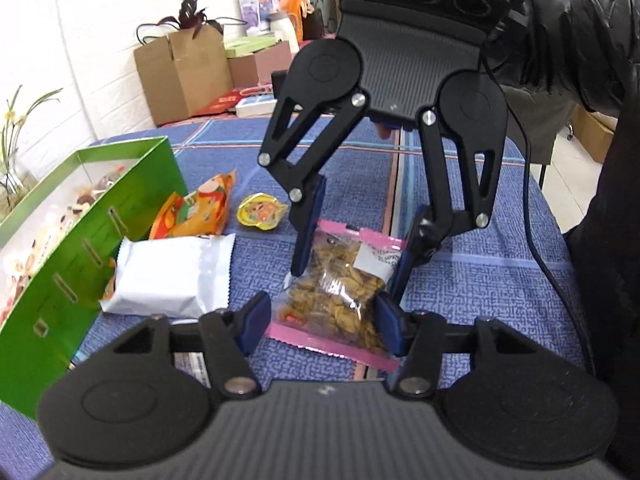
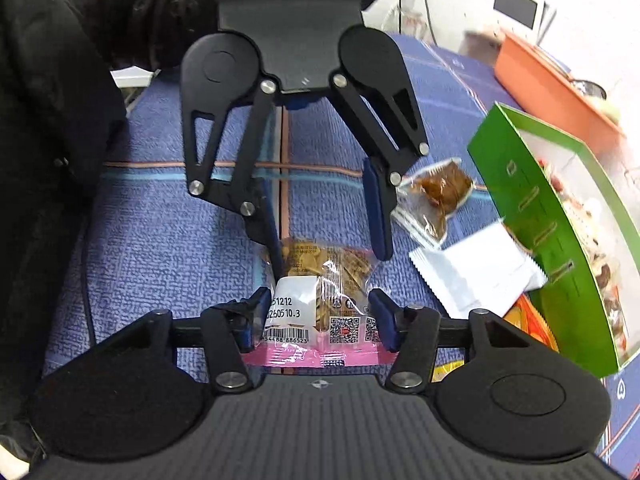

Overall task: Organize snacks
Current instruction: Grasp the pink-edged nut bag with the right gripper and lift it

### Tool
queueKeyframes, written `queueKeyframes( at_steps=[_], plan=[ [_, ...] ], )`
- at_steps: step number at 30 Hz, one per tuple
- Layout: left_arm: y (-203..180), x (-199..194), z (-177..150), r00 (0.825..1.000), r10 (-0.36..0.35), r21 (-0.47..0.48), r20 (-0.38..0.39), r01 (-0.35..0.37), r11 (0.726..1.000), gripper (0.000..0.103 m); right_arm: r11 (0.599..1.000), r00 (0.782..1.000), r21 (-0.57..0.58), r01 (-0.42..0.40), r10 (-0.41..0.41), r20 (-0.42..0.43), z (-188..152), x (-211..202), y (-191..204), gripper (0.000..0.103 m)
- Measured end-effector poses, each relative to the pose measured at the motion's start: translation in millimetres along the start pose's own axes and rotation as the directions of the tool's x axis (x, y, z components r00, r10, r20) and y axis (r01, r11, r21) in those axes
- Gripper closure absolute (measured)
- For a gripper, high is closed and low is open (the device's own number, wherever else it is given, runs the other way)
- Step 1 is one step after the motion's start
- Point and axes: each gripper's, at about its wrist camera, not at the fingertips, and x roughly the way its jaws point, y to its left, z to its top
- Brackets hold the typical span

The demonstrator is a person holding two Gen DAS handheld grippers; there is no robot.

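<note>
A clear snack bag (image 1: pixel 334 300) with pink sealed ends, full of brown chips, lies on the blue checked cloth (image 1: pixel 480 280) between both grippers, which face each other. My left gripper (image 1: pixel 322 320) has its blue pads against the sides of the bag's near end and is shut on it. My right gripper (image 1: pixel 346 280) straddles the far end with its jaws wide; its fingers stand at the bag's edges without visibly squeezing. In the right wrist view the bag (image 2: pixel 332 280) shows its barcode label between the right gripper (image 2: pixel 320 312) pads, with the left gripper (image 2: pixel 330 260) on the opposite end.
A green box (image 1: pixel 80 220) holding several snacks stands at the left. Beside it lie a white packet (image 1: pixel 172 276), an orange packet (image 1: pixel 196 212) and a yellow jelly cup (image 1: pixel 262 210). A clear-wrapped brown snack (image 2: pixel 440 188) lies near the box (image 2: pixel 532 208). A black sleeve (image 1: pixel 580 40) and a cable (image 1: pixel 536 220) are at the right.
</note>
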Motion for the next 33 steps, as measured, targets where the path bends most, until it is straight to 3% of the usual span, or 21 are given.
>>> queueKeyframes(
  at_steps=[4,5,8,10,11,15,19,21,23,30,33],
  plan=[
    [-7,4,2,1.0,0.028,0.059,0.006,-0.028,0.998,0.04,0.998,1.0,0.063,-0.005,0.005,-0.01,-5,4,-3,0.01],
    [-5,5,3,0.999,0.033,0.056,0.001,-0.033,0.998,0.035,0.997,1.0,0.079,-0.005,0.006,-0.006,-7,4,-3,0.009],
    [3,7,7,1.0,0.001,0.019,-0.014,-0.001,1.0,0.034,0.989,1.0,0.147,-0.005,0.005,0.002,-13,5,-6,0.005],
    [6,8,9,0.999,-0.034,0.004,-0.021,0.034,0.999,0.043,0.975,1.0,0.223,0.002,0.0,-0.009,-16,7,-10,0.0],
    [5,11,9,0.998,-0.047,0.005,-0.035,0.047,0.999,0.053,0.963,1.0,0.268,0.012,-0.006,-0.023,-17,9,-15,0.0],
    [10,16,9,0.996,-0.082,-0.029,-0.045,0.081,0.996,0.052,0.953,1.0,0.301,0.011,-0.012,0.002,-25,11,-17,0.0],
    [10,16,10,0.997,-0.062,-0.014,-0.043,0.062,0.998,0.052,0.953,1.0,0.304,0.009,-0.017,0.026,-29,7,-12,0.0],
    [7,15,11,0.998,-0.041,0.008,-0.045,0.041,0.999,0.046,0.953,0.999,0.303,0.009,-0.02,0.032,-31,5,-12,0.0],
    [4,12,12,0.999,-0.023,0.019,-0.04,0.024,1.0,0.031,0.948,0.999,0.316,0.025,-0.035,0.026,-35,2,-11,0.0],
    [-3,7,17,0.999,0.014,0.145,0.039,-0.02,0.989,0.028,0.907,0.989,0.399,0.134,-0.15,0.01,-49,-13,5,0.0],
    [4,21,25,0.999,-0.049,0.143,-0.004,0.049,0.988,0.028,0.907,0.987,0.4,0.135,-0.159,0.027,-55,-20,16,0.0]
  ],
)
